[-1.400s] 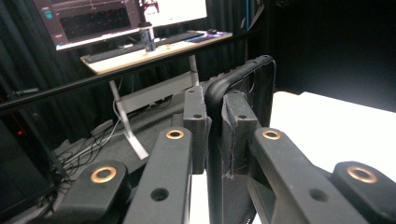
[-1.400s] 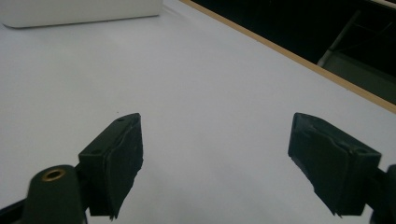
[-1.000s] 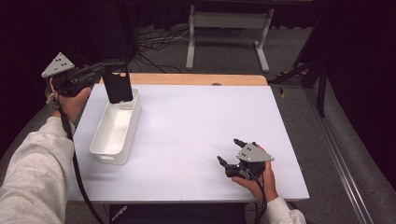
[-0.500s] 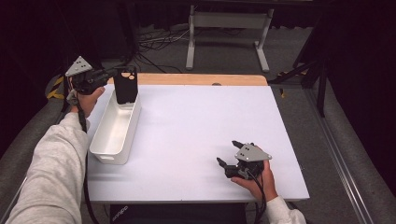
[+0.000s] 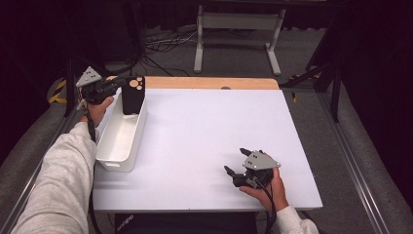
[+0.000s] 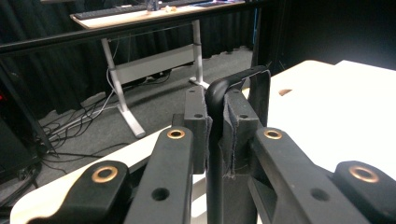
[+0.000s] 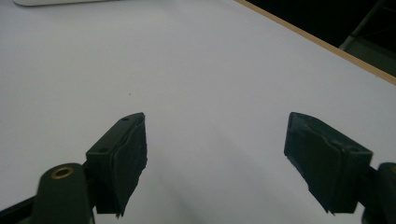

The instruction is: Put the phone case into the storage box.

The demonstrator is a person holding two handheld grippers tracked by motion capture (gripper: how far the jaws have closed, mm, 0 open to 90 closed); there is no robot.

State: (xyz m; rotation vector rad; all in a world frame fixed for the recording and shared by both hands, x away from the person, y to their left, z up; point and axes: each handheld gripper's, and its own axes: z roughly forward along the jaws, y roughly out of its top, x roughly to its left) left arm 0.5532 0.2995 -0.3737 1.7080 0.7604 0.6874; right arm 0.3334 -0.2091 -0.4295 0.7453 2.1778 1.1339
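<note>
Phone case [image 5: 133, 95]: black, upright, held over the far end of the white bin [image 5: 122, 134] at the desk's left edge; whether its lower edge touches the bin's inside cannot be told from the high view.
Left gripper [image 5: 117, 87]: clamped on the phone case; in the left gripper view the pads [image 6: 201, 126] pinch its thin edge [image 6: 215, 140], and the case's lower part is cut off by the frame's bottom.
Case cut-outs: pale round openings at its top corner, too small to make out further.
Right gripper [image 5: 237, 164]: resting near the desk's near right corner, jaws spread wide with nothing between them; in the right gripper view [image 7: 212, 158] bare white desk [image 7: 196, 70] lies between the jaws.
Desk [image 5: 209, 131]: white top with a wooden strip along the far edge.
Bin: long, white; its interior is partly hidden by the near wall and the sleeve [image 5: 58, 190].
Background: dark floor with cables and a grey stand beyond the desk, details lost in shadow.
</note>
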